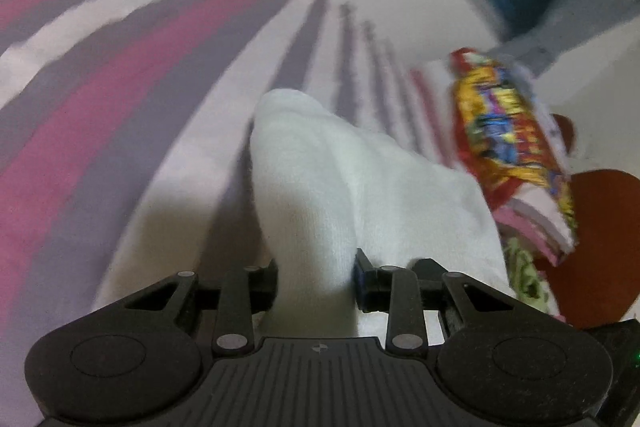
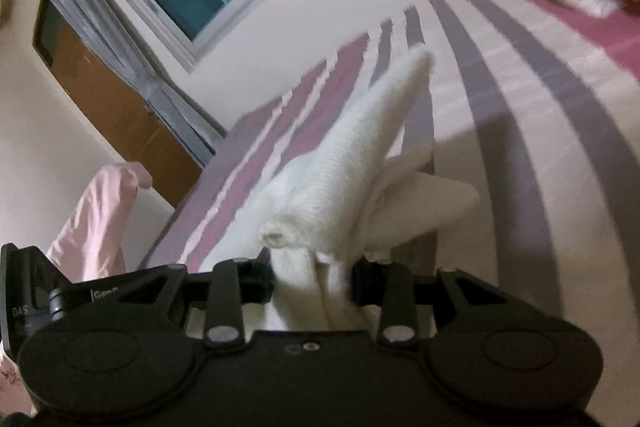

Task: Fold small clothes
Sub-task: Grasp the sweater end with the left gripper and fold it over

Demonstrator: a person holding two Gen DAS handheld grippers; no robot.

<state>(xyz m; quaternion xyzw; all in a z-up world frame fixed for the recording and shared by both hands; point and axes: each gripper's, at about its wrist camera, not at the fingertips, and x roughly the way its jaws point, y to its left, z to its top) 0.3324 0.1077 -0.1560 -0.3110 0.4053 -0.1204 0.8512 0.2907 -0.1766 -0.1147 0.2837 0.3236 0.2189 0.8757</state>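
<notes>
The left gripper (image 1: 316,279) pinches a white knitted sock-like garment (image 1: 340,179) at lower centre of its frame; the right gripper (image 2: 310,277) clamps bunched white fabric too, probably the same piece, lifted over the pink-and-grey striped bedsheet (image 1: 100,107) for folding.

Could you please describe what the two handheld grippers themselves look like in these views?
Both the left gripper and right gripper are matte black plastic: two rounded lobes, linkage bars with silver pivot pins, short fingers. The left has a ribbed centre panel; the right's is smooth.
</notes>
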